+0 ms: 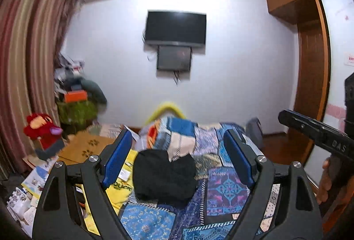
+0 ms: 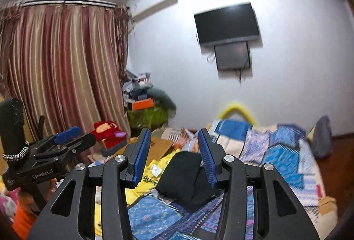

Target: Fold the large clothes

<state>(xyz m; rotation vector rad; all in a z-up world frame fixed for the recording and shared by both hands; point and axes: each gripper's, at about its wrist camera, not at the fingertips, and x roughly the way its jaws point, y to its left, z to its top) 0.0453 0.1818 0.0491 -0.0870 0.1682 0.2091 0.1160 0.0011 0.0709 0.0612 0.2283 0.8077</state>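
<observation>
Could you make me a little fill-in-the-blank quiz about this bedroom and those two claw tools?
1. The dark garment lies on the patchwork ____.
2. Beside it lies a ____ shirt with printed letters.
3. On the white wall hangs a black ____.
4. Neither the left gripper nor the right gripper holds ____.

Missing words: quilt; yellow; television; anything

Bright overhead glare whitens the wall [image 1: 232, 52], motion blur softens everything, and fisheye corners go dark
</observation>
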